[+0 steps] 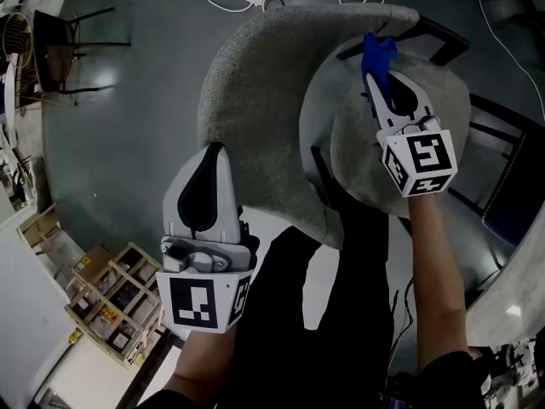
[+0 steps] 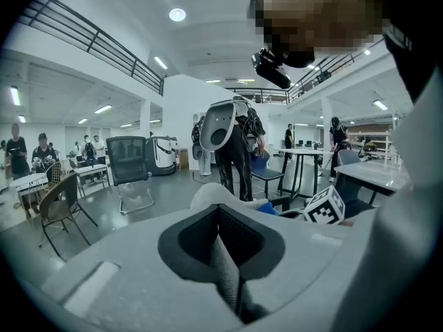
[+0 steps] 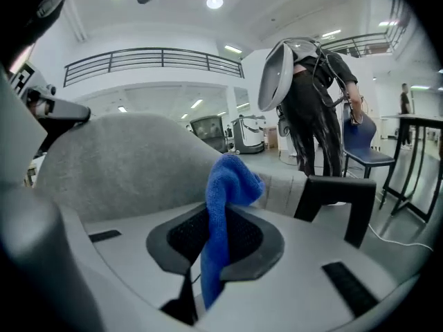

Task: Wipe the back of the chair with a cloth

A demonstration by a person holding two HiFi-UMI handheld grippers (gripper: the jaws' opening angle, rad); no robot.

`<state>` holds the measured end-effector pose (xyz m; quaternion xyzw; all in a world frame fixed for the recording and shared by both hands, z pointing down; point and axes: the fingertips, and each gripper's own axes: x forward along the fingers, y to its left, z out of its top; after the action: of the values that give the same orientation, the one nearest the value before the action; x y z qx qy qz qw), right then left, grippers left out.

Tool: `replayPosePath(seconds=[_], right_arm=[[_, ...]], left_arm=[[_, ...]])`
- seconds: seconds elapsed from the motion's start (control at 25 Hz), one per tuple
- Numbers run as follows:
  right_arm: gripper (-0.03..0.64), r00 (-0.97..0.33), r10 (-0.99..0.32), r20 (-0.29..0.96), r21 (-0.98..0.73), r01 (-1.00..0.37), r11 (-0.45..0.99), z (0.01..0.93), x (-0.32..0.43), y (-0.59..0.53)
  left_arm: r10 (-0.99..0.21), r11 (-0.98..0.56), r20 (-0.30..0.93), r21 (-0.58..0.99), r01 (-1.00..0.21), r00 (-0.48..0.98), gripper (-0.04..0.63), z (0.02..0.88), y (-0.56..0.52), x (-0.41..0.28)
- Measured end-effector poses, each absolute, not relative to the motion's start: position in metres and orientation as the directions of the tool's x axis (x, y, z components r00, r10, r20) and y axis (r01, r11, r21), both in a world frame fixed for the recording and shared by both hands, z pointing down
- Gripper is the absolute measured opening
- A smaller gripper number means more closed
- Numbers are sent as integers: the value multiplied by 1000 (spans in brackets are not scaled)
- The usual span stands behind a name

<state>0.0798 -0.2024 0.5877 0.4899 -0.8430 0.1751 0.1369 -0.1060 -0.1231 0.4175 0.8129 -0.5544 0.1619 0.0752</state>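
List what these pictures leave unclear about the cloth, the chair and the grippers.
- Whether the cloth touches the chair back: head view looks from above, right gripper view shows only overlap.
- Chair legs: beneath the seat, head view.
- Cloth's lower end: buried between the right gripper's jaws.
- Left gripper's bite depth on the chair back: covered by its own body.

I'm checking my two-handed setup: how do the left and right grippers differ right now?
The left gripper clamps the edge of the grey chair back; the right gripper clamps a blue cloth. The left sits nearer the person; the right reaches farther, above the seat. Both are shut.
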Motion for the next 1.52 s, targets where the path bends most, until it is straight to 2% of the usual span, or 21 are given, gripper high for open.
replayPosePath(seconds=[0.12,0.24,0.32,0.48,0.6,0.76,1.2,1.52], right_arm=[[60,-477,-782,401,-152,-877,456,599,72,-219],[60,-487,-779,394,-153,-871,467,607,57,-230],[60,-495,-778,387,-158,-867,473,610,51,-236],[60,-524,-764,376,-158,-849,504,612,35,-247],[60,-546,-749,374,-160,-834,528,614,22,-249],[60,-578,-728,369,-154,-811,565,614,12,-245],[60,-778,-457,431,-118,-551,826,622,-60,-153],[60,-835,-257,486,-136,-363,922,622,-82,-70]], left_arm=[[-888,-358,344,-95,-929,307,9,418,-122,-105],[-904,-343,340,-215,-914,259,9,414,-115,-96],[-892,-393,340,-258,-883,298,9,407,-106,-76],[-831,-487,359,-101,-867,425,8,409,-105,-44],[-810,-483,379,3,-876,448,8,421,-110,-38],[-798,-470,394,67,-880,456,8,430,-115,-37],[-803,-462,367,117,-879,470,9,427,-104,-43],[-800,-469,364,118,-875,477,9,421,-93,-50]])
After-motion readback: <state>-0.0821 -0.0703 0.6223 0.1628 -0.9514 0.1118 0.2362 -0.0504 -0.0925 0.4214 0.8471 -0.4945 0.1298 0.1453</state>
